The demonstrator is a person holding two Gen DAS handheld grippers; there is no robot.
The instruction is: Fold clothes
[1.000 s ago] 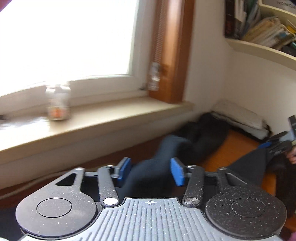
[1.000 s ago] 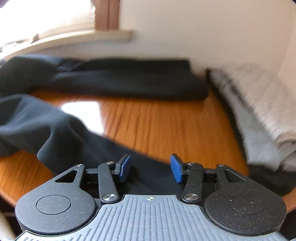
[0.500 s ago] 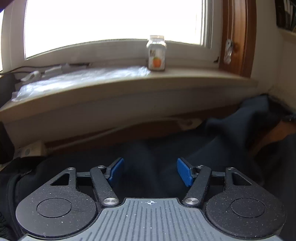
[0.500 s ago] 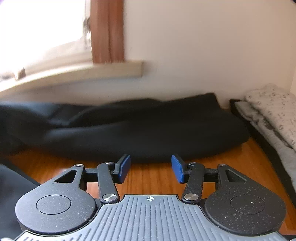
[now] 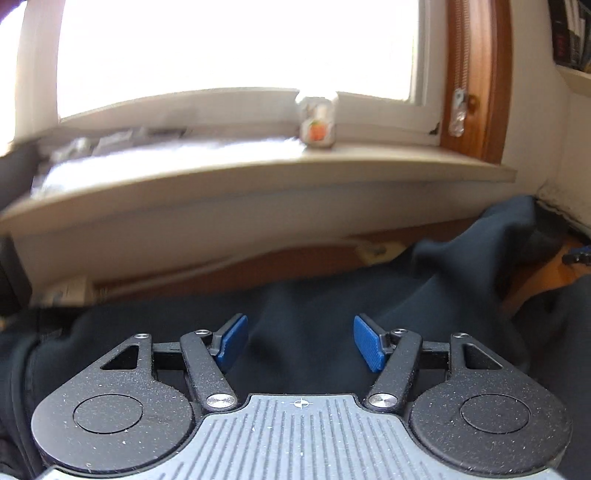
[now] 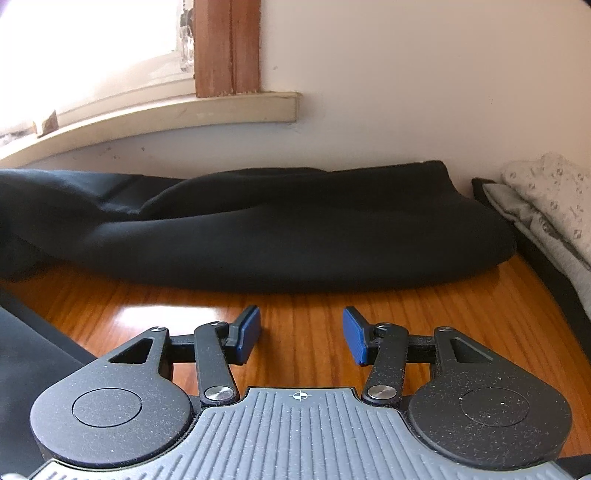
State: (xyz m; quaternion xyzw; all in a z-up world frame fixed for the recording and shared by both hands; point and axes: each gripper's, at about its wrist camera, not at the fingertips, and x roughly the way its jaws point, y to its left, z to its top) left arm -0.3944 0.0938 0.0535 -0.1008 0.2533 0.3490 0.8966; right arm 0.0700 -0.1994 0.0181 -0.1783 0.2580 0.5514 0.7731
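The left gripper (image 5: 300, 343) stood with its blue pads apart over a rumpled dark navy garment (image 5: 325, 306), seemingly not pinching it, though blur hid any contact. The right gripper (image 6: 301, 338) was also spread, over bare glossy orange wooden table (image 6: 424, 306), near a long black folded cloth (image 6: 295, 229) against the wall.

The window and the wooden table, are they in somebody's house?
Probably yes, a room in a home. A wooden table stands under a window sill with a small jar on it. Dark clothes lie on the table, folded pale ones are stacked beside them, and books fill a shelf.
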